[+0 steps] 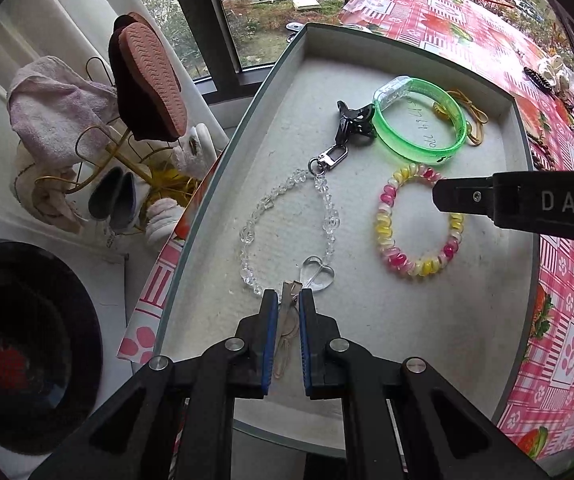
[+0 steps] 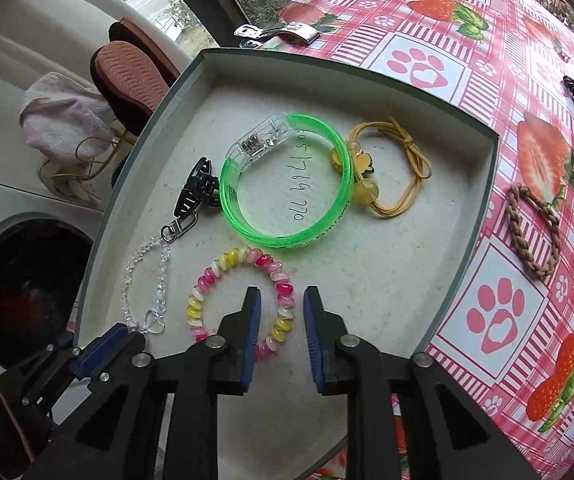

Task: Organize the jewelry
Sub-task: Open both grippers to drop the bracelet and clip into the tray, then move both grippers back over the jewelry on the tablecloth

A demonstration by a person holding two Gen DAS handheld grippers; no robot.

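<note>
Clear bead chain [image 1: 287, 232] with heart charm lying looped at frame centre in the grey tray [image 1: 367, 320]; pink-yellow spiral bracelet [image 1: 419, 224] lying flat right of it; green bangle [image 1: 419, 120] resting above.
</note>
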